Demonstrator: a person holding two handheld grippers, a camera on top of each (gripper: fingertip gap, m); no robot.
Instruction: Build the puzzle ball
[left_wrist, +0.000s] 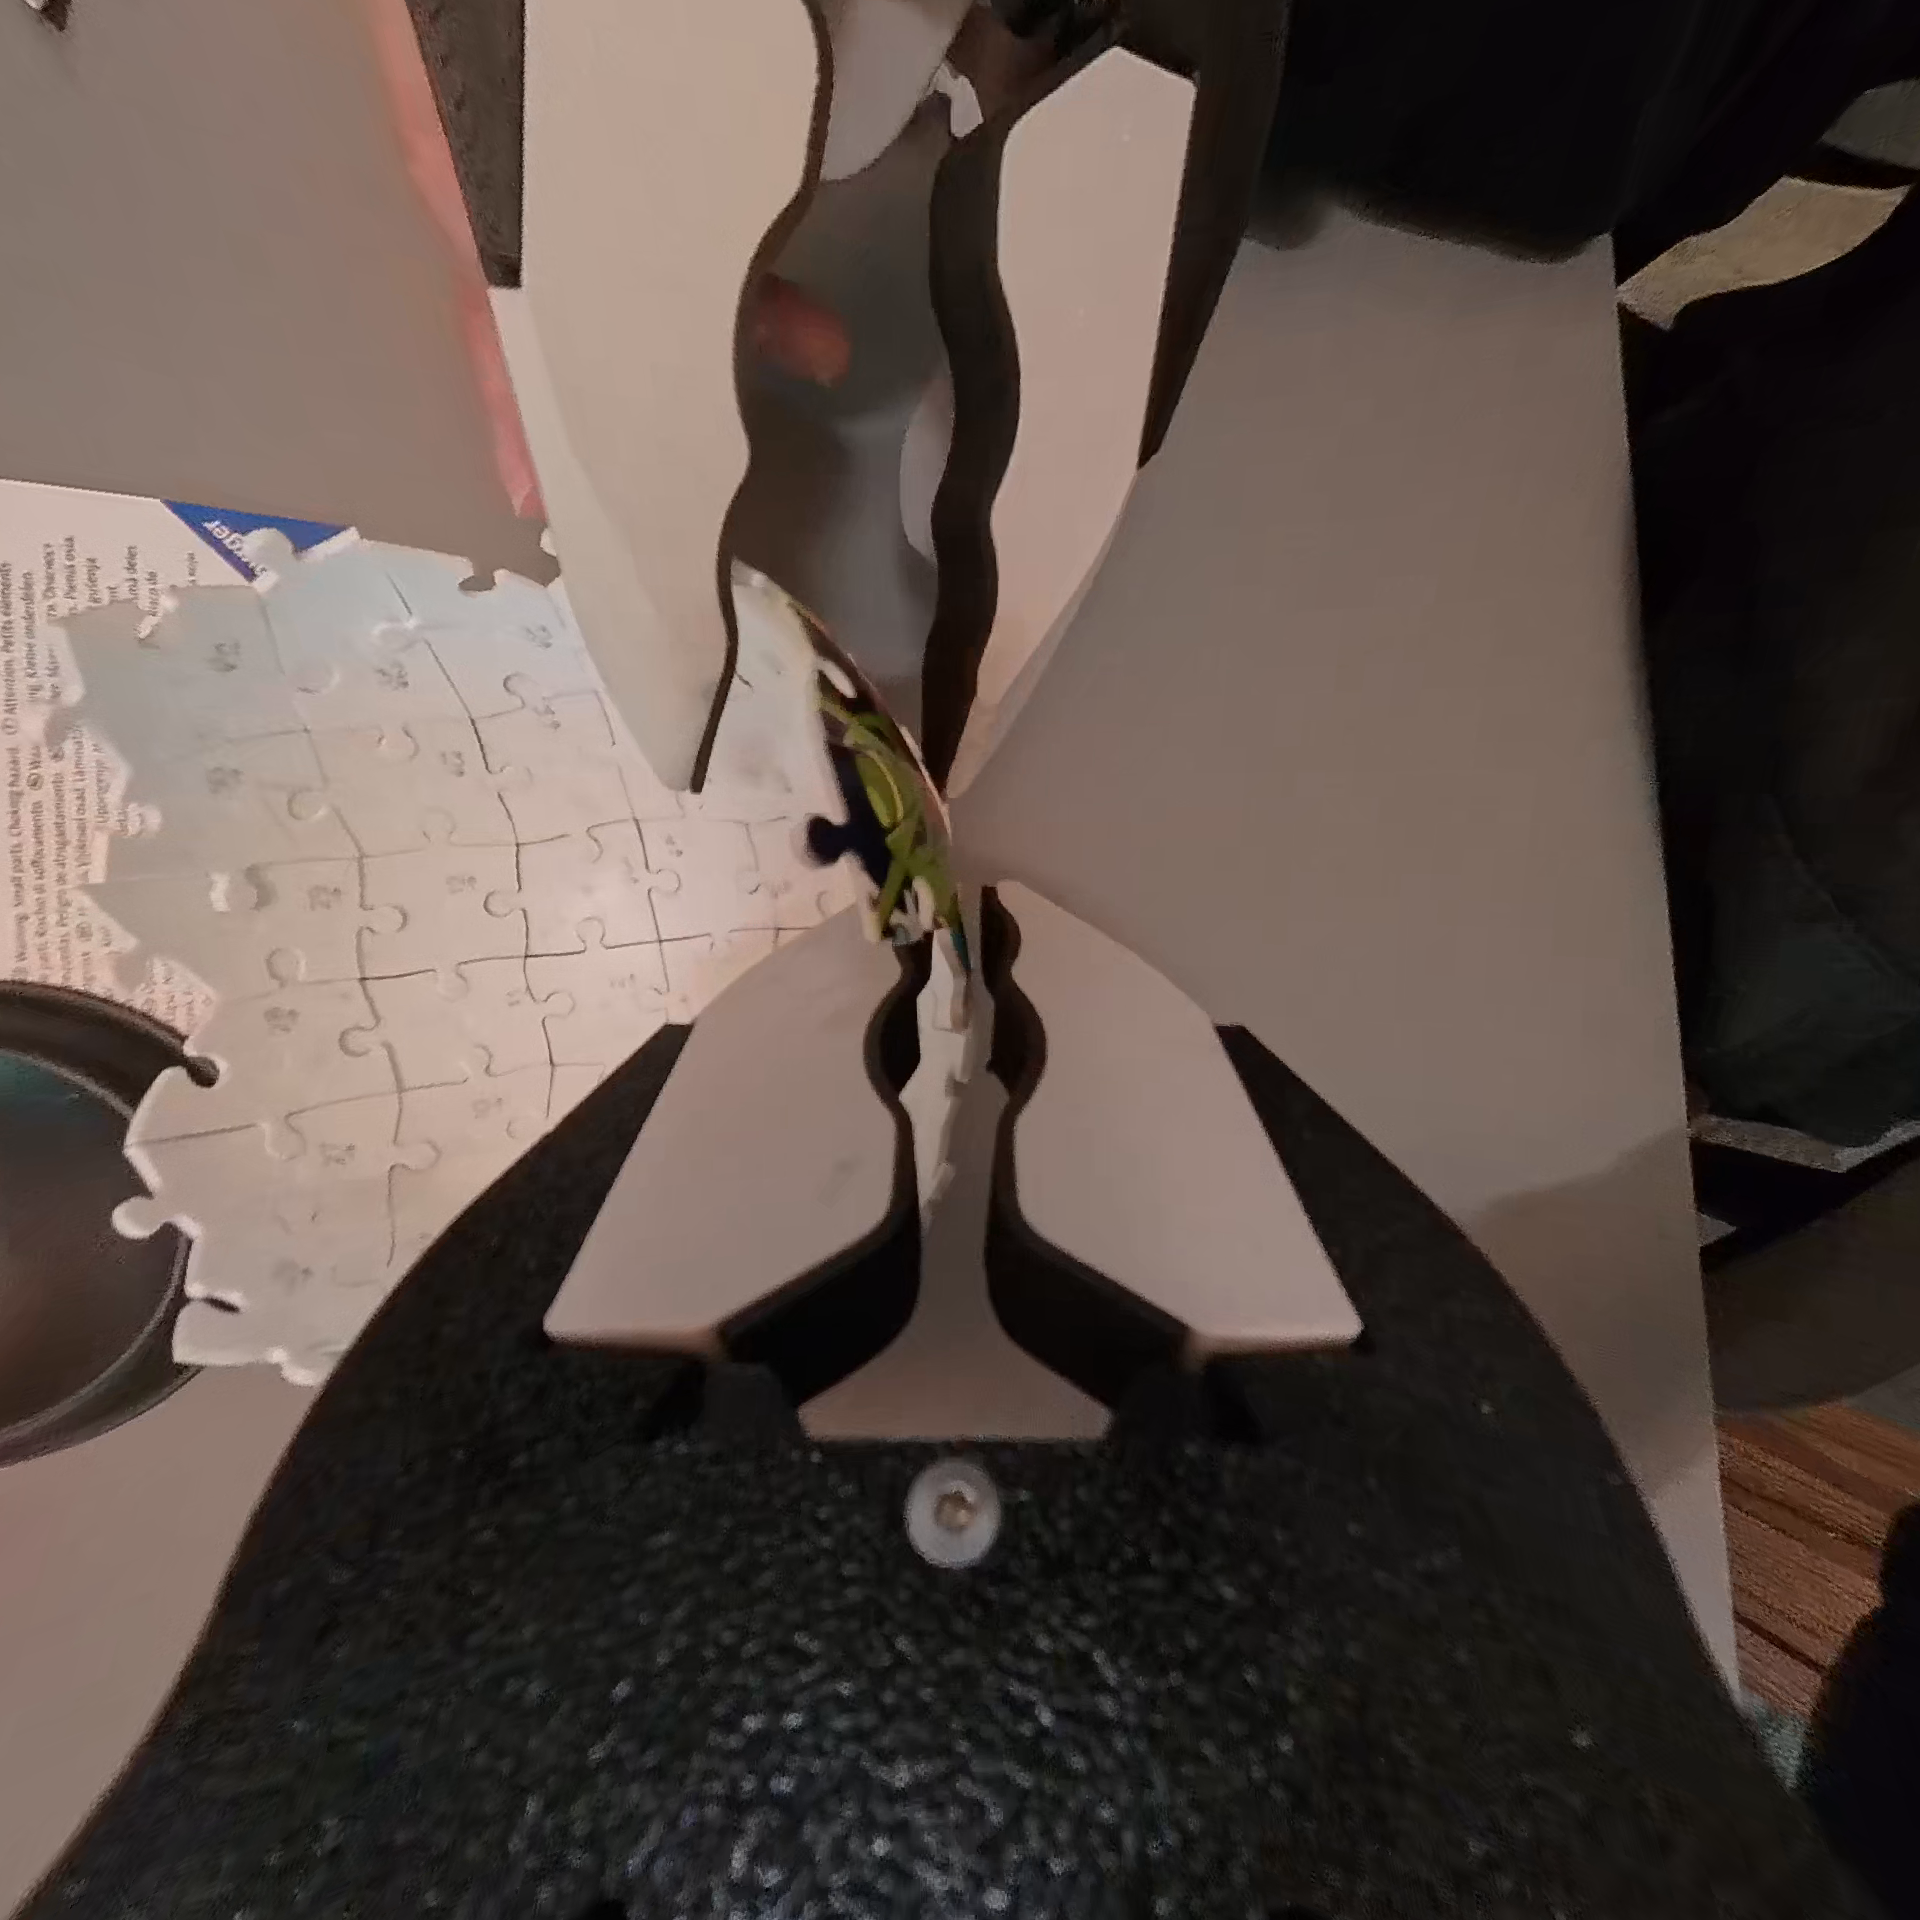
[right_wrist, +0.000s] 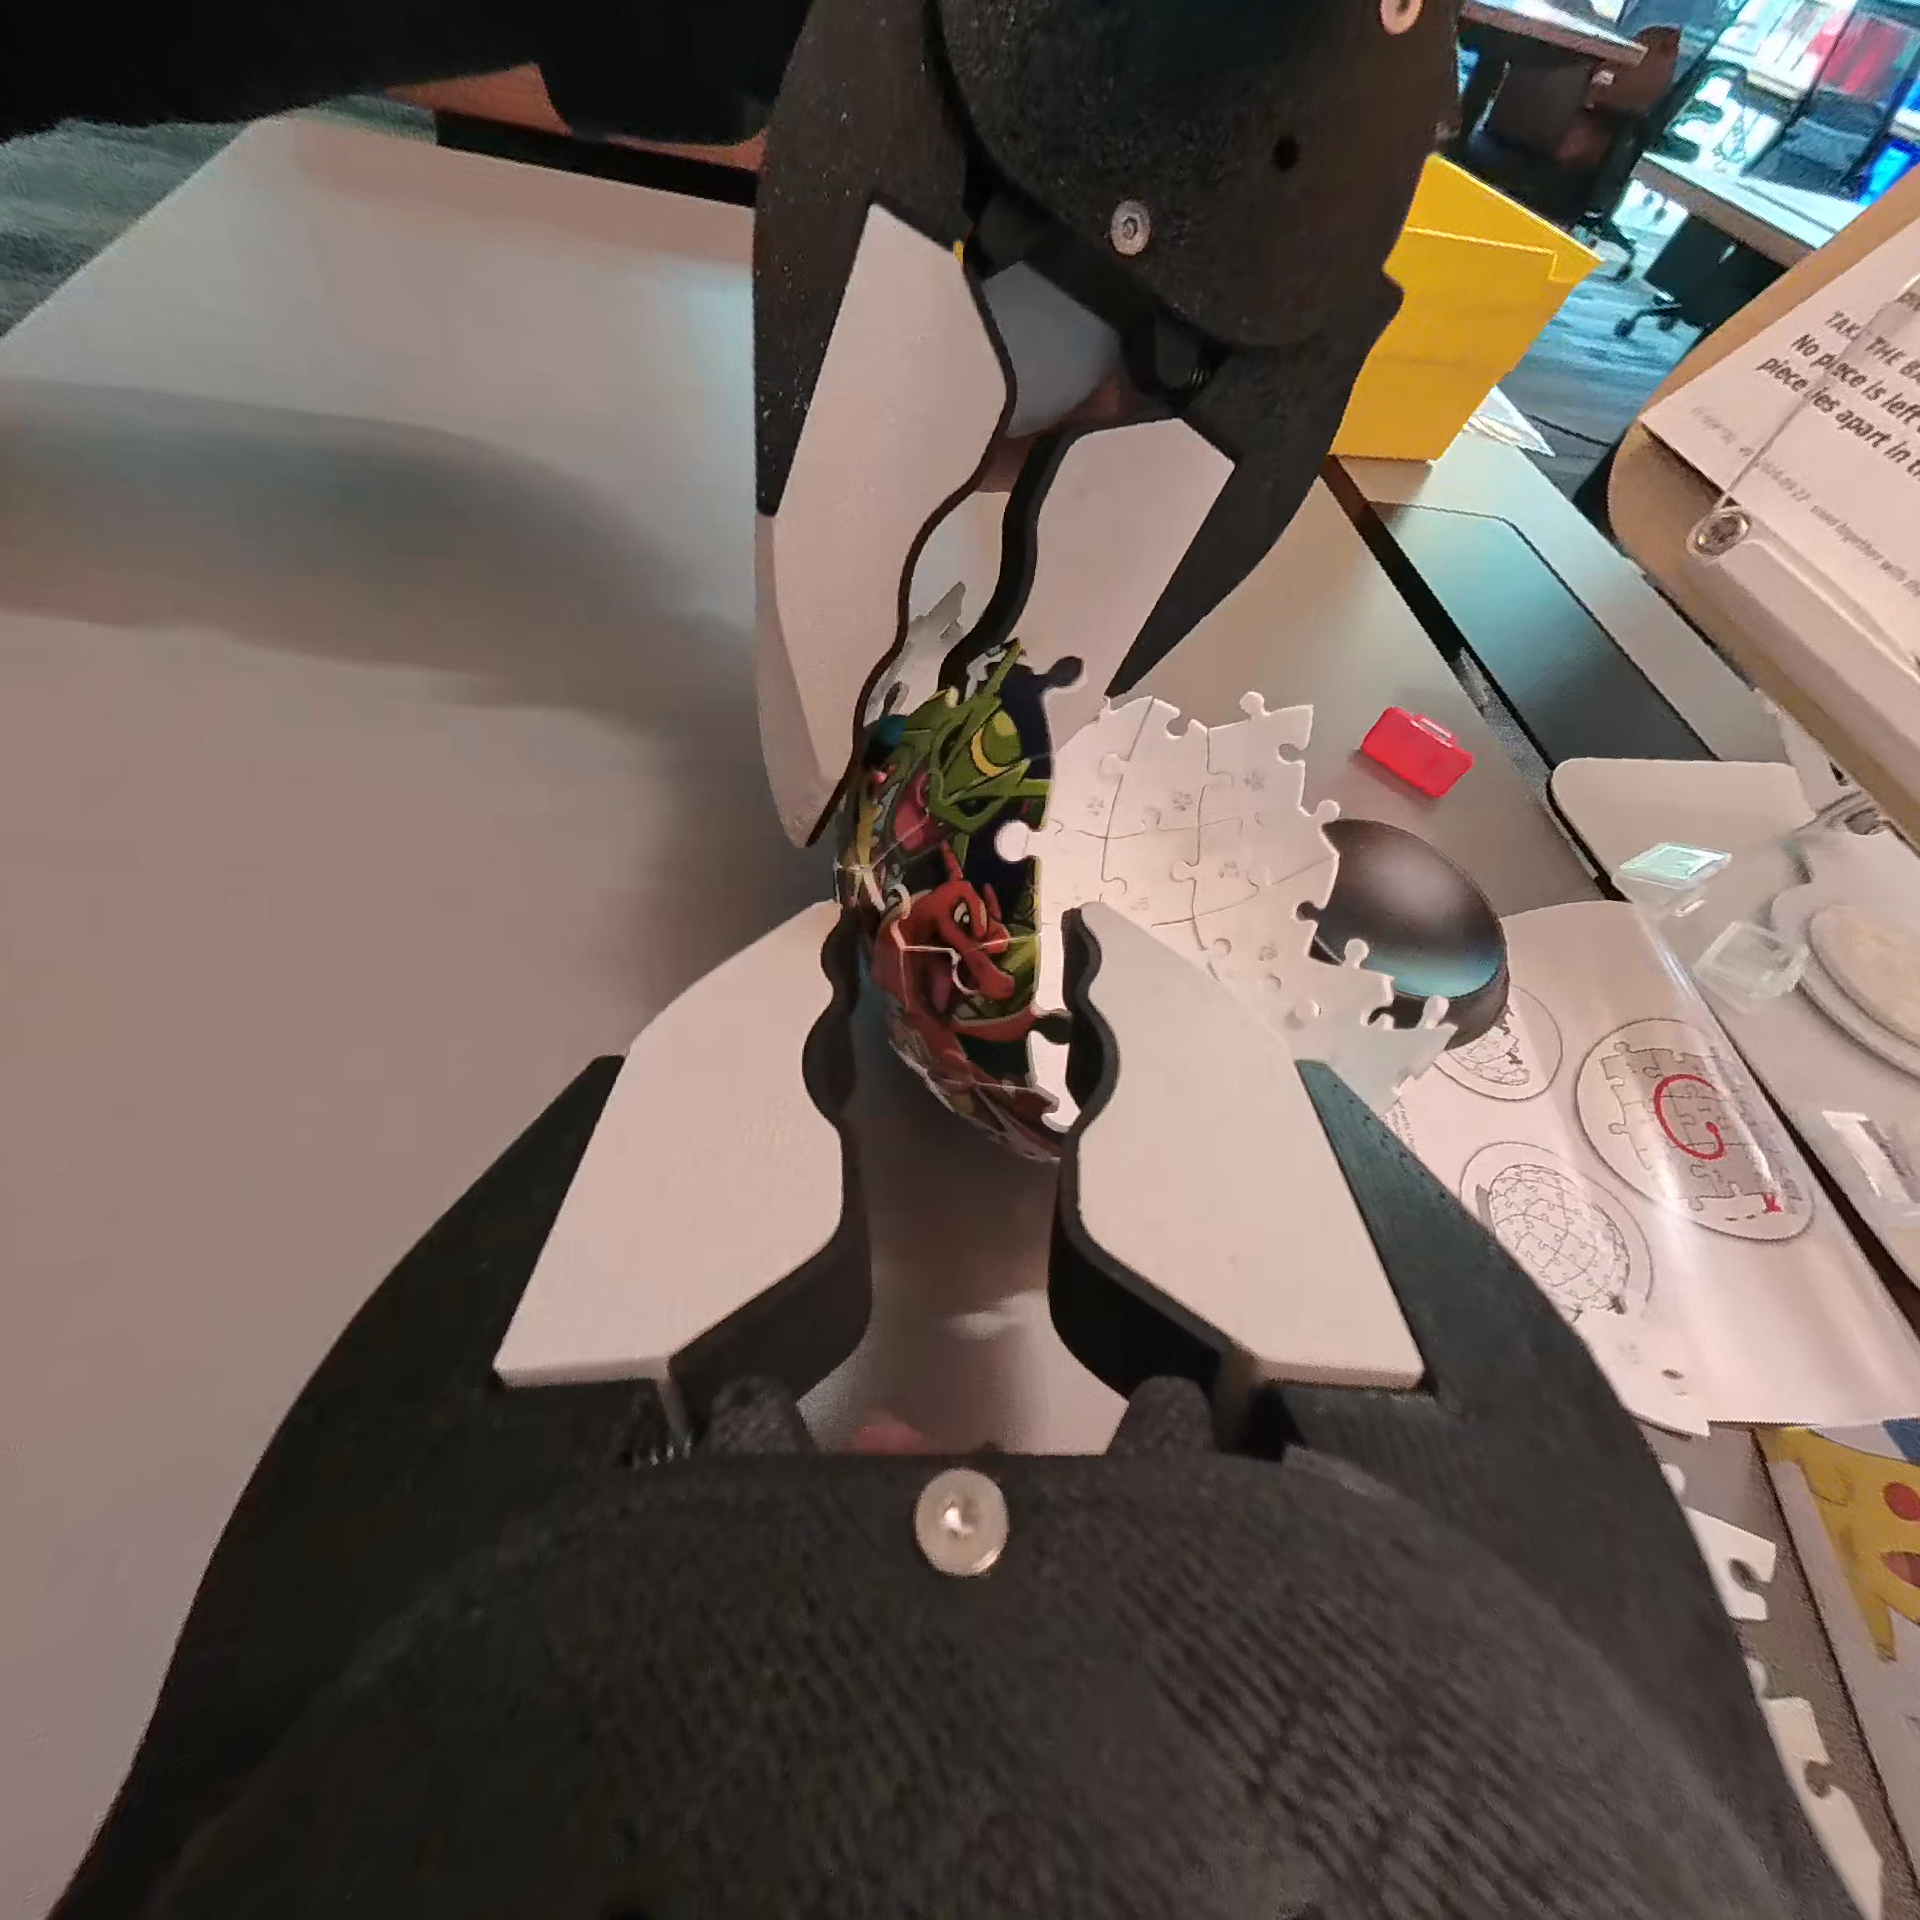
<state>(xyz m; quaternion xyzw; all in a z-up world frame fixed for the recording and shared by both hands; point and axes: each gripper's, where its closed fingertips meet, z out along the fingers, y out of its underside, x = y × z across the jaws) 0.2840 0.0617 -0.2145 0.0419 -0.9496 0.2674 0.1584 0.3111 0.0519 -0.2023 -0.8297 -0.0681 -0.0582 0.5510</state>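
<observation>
The partly built puzzle ball (right_wrist: 961, 821) is a curved shell, with coloured cartoon print outside and white numbered backs inside (left_wrist: 468, 935). It is held in the air between both grippers. My left gripper (left_wrist: 961, 925) is shut on the shell's thin edge; in the right wrist view it (right_wrist: 925, 717) comes down from the top onto the shell's upper rim. My right gripper (right_wrist: 956, 935) is closed around the shell's lower coloured part, jaws a shell's width apart. In the left wrist view it (left_wrist: 821, 769) reaches in from above.
A black dome stand (right_wrist: 1403, 935) sits on a printed instruction sheet (right_wrist: 1558, 1164) on the white table (right_wrist: 364, 727); the stand also shows at the left (left_wrist: 62, 1195). A small red box (right_wrist: 1413, 748), a yellow bin (right_wrist: 1455, 291), clear plastic items (right_wrist: 1745, 966) and loose flat pieces (right_wrist: 1714, 1579) lie to the right. Only a small space, under 4 cm, lies between the two pairs of fingers.
</observation>
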